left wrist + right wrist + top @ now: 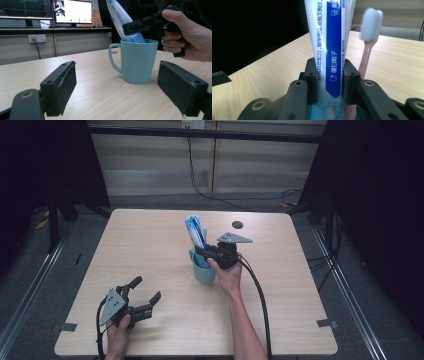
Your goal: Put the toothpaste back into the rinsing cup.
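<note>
Toothpaste tube in the cup: a clean, upright hold

Left gripper (146, 296) sits at the lower left of the high view, its jaws spread wide with nothing between them, resting low over the bare tabletop (150, 245) and well apart from the work. It would do best to stay parked there, or come in to steady the cup only if the cup starts to slide.

Middle of the frame holds the teal cup (202, 268), handle turned toward the left. A blue-and-white toothpaste tube (195, 231) stands in it, leaning toward the upper left, with a pink toothbrush (368, 45) just beside it in the same cup.

Right of the cup, the right gripper (202, 253) reaches in over the rim. In the right gripper view its jaws are closed flat on the lower body of the tube, one pad on each broad face.

The step looks to be handling the tube at the cup, though whether it is going in or coming out I cannot tell. Either way, move along the tube's own lean rather than sideways, so the cup does not tip and the toothbrush is not dragged. Keep the squeeze light; a soft tube buckles and may ooze under a hard pinch.
</note>
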Action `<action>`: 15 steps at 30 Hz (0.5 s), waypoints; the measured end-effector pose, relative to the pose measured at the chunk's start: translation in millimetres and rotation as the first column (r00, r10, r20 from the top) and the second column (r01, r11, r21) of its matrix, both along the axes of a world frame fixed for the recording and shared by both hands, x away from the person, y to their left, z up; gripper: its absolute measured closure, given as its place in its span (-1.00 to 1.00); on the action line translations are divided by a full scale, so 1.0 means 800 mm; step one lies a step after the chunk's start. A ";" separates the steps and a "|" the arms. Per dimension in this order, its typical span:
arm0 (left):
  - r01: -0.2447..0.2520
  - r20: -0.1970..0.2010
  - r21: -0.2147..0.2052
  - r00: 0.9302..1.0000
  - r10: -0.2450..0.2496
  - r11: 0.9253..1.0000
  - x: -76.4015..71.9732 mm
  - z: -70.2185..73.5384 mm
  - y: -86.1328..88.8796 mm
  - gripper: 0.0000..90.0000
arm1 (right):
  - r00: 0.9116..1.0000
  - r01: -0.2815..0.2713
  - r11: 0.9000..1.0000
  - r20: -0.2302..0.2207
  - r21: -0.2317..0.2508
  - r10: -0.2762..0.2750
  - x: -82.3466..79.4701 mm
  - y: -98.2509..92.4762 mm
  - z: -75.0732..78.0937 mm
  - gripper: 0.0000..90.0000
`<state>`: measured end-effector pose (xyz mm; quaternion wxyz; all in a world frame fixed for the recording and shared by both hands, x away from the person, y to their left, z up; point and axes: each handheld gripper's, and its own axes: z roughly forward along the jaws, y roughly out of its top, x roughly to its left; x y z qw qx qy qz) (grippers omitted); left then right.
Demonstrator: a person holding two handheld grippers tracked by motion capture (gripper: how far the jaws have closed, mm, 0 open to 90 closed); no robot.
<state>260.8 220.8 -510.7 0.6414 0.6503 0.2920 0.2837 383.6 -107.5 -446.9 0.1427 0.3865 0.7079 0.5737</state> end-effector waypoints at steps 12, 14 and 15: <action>-0.001 0.002 0.000 1.000 0.001 1.000 0.000 0.000 0.000 -0.65 | 1.000 0.005 1.000 -0.013 -0.028 -0.005 -0.007 -0.012 0.000 0.55; -0.001 0.001 0.001 1.000 0.001 1.000 0.000 0.000 0.000 -0.65 | 1.000 0.007 0.999 -0.022 -0.034 -0.008 -0.008 -0.014 -0.002 0.54; -0.001 0.001 0.001 1.000 0.001 1.000 0.000 0.000 0.000 -0.65 | 1.000 0.006 0.999 -0.027 -0.040 -0.007 -0.008 -0.014 -0.003 0.53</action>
